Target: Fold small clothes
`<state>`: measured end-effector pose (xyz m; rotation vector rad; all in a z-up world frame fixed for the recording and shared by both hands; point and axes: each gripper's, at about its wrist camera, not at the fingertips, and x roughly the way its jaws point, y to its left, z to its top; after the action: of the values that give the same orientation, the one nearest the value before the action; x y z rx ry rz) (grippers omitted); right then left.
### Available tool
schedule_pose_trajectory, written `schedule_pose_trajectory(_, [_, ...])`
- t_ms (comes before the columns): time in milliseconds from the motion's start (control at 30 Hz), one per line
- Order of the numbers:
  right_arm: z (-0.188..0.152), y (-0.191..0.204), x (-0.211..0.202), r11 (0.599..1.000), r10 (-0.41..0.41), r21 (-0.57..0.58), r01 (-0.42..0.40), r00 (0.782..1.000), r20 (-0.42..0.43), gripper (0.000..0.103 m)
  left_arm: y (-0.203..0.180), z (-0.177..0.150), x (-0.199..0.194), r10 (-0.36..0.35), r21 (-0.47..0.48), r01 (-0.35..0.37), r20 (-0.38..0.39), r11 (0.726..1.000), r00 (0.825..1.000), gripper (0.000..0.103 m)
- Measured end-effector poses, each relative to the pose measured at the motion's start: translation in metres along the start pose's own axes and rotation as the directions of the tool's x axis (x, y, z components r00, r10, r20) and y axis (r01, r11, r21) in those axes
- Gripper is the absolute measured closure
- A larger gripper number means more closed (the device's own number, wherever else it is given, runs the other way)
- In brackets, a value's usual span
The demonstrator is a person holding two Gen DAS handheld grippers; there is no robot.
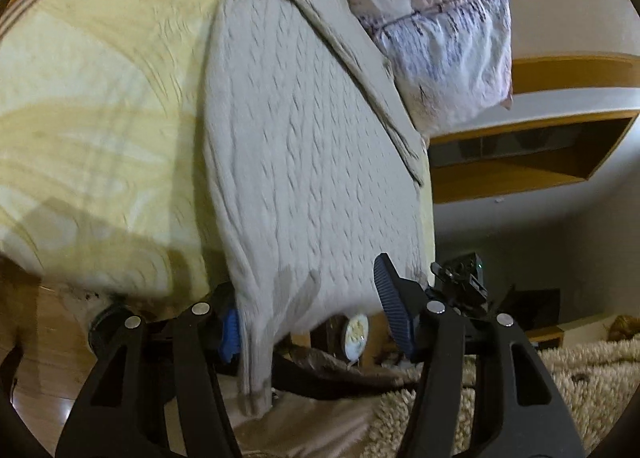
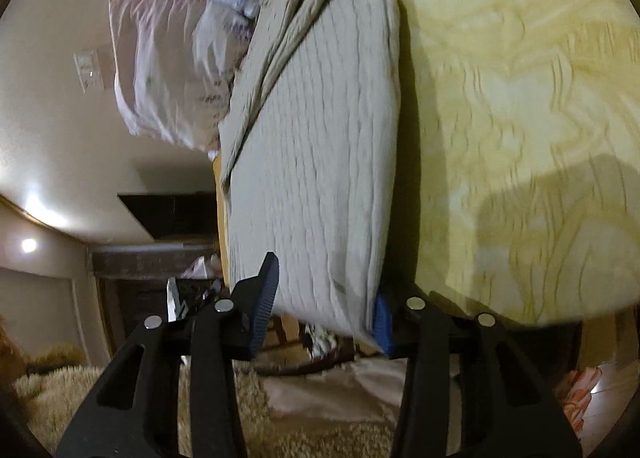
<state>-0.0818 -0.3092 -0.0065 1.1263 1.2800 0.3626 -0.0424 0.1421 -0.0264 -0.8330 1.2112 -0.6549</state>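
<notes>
A pale grey cable-knit garment (image 1: 304, 161) lies folded on a yellow patterned bed cover (image 1: 92, 105), its near end hanging over the edge. My left gripper (image 1: 312, 322) is open, with its jaws on either side of that hanging end. The same garment shows in the right wrist view (image 2: 320, 161). My right gripper (image 2: 324, 310) is open too, with its jaws on either side of the garment's near edge. Neither gripper is closed on the cloth.
Pillows with a lilac print (image 1: 448, 37) lie beyond the garment, also in the right wrist view (image 2: 176, 57). A shaggy cream rug (image 1: 560, 386) covers the floor below. A wooden shelf unit (image 1: 520, 153) stands at the wall. The bed cover (image 2: 520, 117) stretches wide beside the garment.
</notes>
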Motion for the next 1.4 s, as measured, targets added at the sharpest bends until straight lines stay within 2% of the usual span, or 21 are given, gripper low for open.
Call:
schedule_pose_trajectory(33, [-0.005, -0.001, 0.003, 1.0, -0.016, -0.006, 0.016, 0.999, -0.04, 0.061, 0.0, -0.002, 0.002, -0.011, 0.0, 0.011, -0.024, 1.0, 1.0, 0.044])
schedule_pose_trajectory(100, [-0.013, -0.001, 0.007, 0.999, -0.037, -0.023, 0.035, 0.995, -0.089, 0.069, -0.002, -0.005, 0.006, -0.016, 0.018, 0.017, -0.067, 1.0, 0.998, 0.044])
schedule_pose_trajectory(233, [-0.018, 0.0, 0.011, 0.999, -0.049, -0.029, 0.046, 0.992, -0.112, 0.071, -0.005, -0.003, 0.008, -0.004, 0.036, 0.007, -0.093, 0.999, 0.996, 0.044])
schedule_pose_trajectory(300, [-0.022, 0.003, 0.016, 0.997, -0.066, -0.05, 0.059, 0.989, -0.135, 0.078, -0.009, -0.003, 0.009, 0.023, 0.061, -0.016, -0.109, 0.998, 0.994, 0.046])
schedule_pose_trajectory(433, [-0.027, 0.011, 0.023, 0.993, -0.081, -0.1, 0.065, 0.983, -0.163, 0.092, -0.014, -0.001, 0.014, 0.077, 0.104, -0.062, -0.143, 0.993, 0.987, 0.063])
schedule_pose_trajectory(600, [-0.024, 0.027, 0.018, 0.983, -0.086, -0.172, 0.063, 0.988, -0.128, 0.095, -0.015, -0.001, 0.015, 0.099, 0.116, -0.083, -0.139, 0.99, 0.985, 0.084])
schedule_pose_trajectory(667, [-0.021, 0.037, 0.013, 0.974, -0.095, -0.214, 0.073, 0.991, -0.094, 0.095, -0.015, 0.0, 0.011, 0.101, 0.13, -0.084, -0.133, 0.988, 0.986, 0.093])
schedule_pose_trajectory(800, [-0.011, 0.05, -0.002, 0.957, -0.112, -0.27, 0.111, 0.994, 0.011, 0.096, -0.023, 0.01, 0.002, 0.093, 0.17, -0.078, -0.079, 0.982, 0.993, 0.095])
schedule_pose_trajectory(900, [-0.002, 0.064, -0.013, 0.941, -0.127, -0.3, 0.156, 0.985, 0.114, 0.096, -0.027, 0.02, -0.009, 0.084, 0.192, -0.077, -0.027, 0.978, 0.996, 0.096])
schedule_pose_trajectory(967, [0.004, 0.077, -0.018, 0.919, -0.151, -0.336, 0.208, 0.971, 0.188, 0.096, -0.029, 0.027, -0.014, 0.077, 0.197, -0.077, 0.01, 0.977, 0.997, 0.097])
schedule_pose_trajectory(1167, [0.015, 0.1, -0.025, 0.856, -0.195, -0.399, 0.328, 0.921, 0.338, 0.096, -0.032, 0.055, -0.028, 0.008, 0.176, -0.029, 0.121, 0.984, 0.993, 0.097])
schedule_pose_trajectory(1267, [0.022, 0.107, -0.03, 0.849, -0.182, -0.394, 0.352, 0.896, 0.406, 0.096, -0.033, 0.071, -0.029, -0.028, 0.153, 0.002, 0.167, 0.988, 0.986, 0.097])
schedule_pose_trajectory(1400, [0.034, 0.118, -0.032, 0.85, -0.161, -0.389, 0.356, 0.878, 0.451, 0.097, -0.035, 0.092, -0.029, -0.072, 0.135, 0.043, 0.222, 0.99, 0.972, 0.097])
